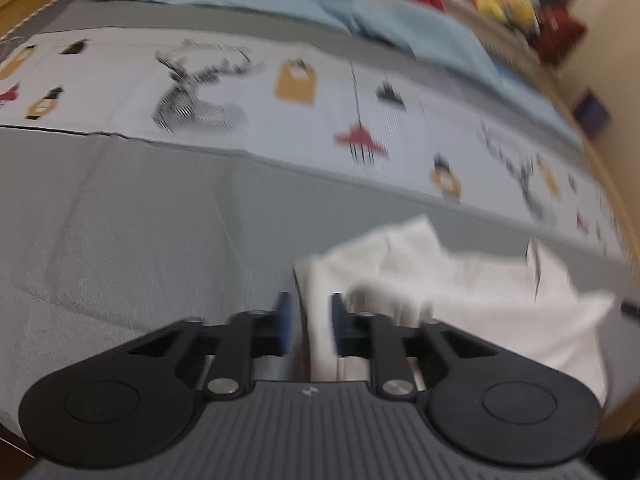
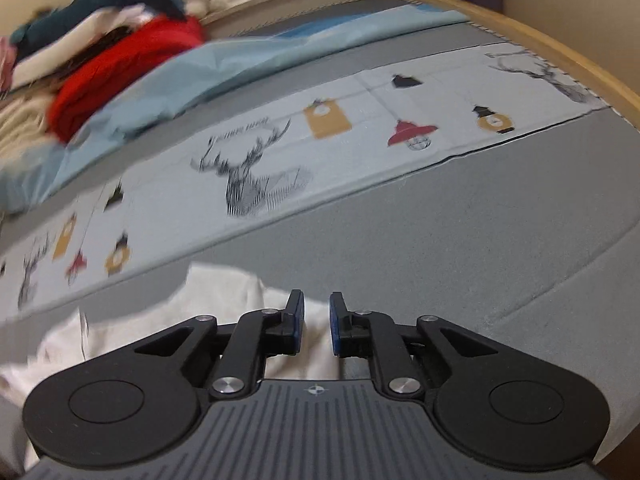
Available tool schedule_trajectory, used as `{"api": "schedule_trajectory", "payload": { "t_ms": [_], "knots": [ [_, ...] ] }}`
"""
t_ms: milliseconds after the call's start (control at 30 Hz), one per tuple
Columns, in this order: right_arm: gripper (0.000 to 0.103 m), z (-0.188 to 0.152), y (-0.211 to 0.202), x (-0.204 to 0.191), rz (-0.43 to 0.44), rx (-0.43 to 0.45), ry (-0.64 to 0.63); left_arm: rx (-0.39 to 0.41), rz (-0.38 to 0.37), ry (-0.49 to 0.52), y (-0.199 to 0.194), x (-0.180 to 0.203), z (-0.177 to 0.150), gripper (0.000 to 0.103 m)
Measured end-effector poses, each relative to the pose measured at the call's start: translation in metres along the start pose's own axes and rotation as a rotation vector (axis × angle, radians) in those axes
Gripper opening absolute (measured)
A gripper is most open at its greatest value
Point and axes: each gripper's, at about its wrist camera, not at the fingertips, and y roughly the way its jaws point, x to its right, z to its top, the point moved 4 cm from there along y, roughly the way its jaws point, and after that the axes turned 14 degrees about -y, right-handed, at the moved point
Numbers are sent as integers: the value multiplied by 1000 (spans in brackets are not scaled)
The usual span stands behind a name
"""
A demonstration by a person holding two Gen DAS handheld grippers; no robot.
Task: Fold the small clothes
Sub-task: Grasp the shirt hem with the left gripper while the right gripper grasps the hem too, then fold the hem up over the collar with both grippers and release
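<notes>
Both gripping the white garment (image 1: 460,292) on the near grey bedspread (image 1: 120,240): left gripper (image 1: 310,324) pinching its left edge, right gripper (image 2: 316,322) narrowly parted around its right edge, cloth stretching sideways between.

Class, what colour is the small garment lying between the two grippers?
White garment, plain; it shows best in the left wrist view.
</notes>
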Motion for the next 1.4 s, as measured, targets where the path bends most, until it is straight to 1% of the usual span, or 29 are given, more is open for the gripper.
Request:
{"api": "schedule_trajectory", "payload": {
  "t_ms": [67,100,133,200,267,333,467,567,800,933,967,1000,1033,1067,1167,1200,1233,1300,1333,1367,1400],
  "knots": [
    [14,-8,6,-1,25,-43,-51,-19,25,86,6,6,-9,31],
    [14,-13,10,-4,54,-70,-88,-35,27,115,10,10,-13,35],
    [16,-17,14,-7,72,-94,-120,-45,25,134,14,13,-16,37],
    [19,-25,24,-15,79,-153,-199,-44,28,154,21,19,-17,44],
    [22,-27,33,-21,70,-174,-256,-39,34,166,27,27,-16,47],
    [27,-25,42,-28,66,-179,-285,-36,44,175,34,36,-15,47],
    [29,-15,56,-40,54,-170,-315,-24,74,198,49,52,-9,47],
    [30,-5,68,-45,36,-155,-305,-12,81,203,59,64,-3,47],
    [31,10,90,-49,32,-133,-279,-25,78,207,79,75,7,47],
    [31,17,94,-52,41,-106,-256,-20,59,174,82,70,14,46],
    [31,19,94,-52,44,-99,-248,-21,48,165,82,70,16,44],
    [31,20,94,-52,49,-96,-235,-22,37,157,82,69,17,36],
    [31,20,96,-52,56,-97,-223,-24,24,152,82,69,18,31],
    [31,21,97,-53,59,-98,-220,-25,22,153,82,70,19,22],
    [30,19,100,-56,78,-106,-235,-9,18,168,79,72,20,11],
    [22,20,100,-57,79,-101,-243,-1,12,167,77,71,20,10],
    [8,21,98,-58,70,-87,-253,15,12,166,74,71,22,10],
    [6,27,92,-55,65,-43,-237,69,20,141,66,68,29,9],
    [5,31,87,-52,61,-8,-213,100,17,107,61,63,35,9],
    [4,37,80,-47,45,44,-173,119,14,75,58,59,39,9],
    [4,42,76,-40,30,77,-130,135,23,51,56,56,43,9]
  ]
}}
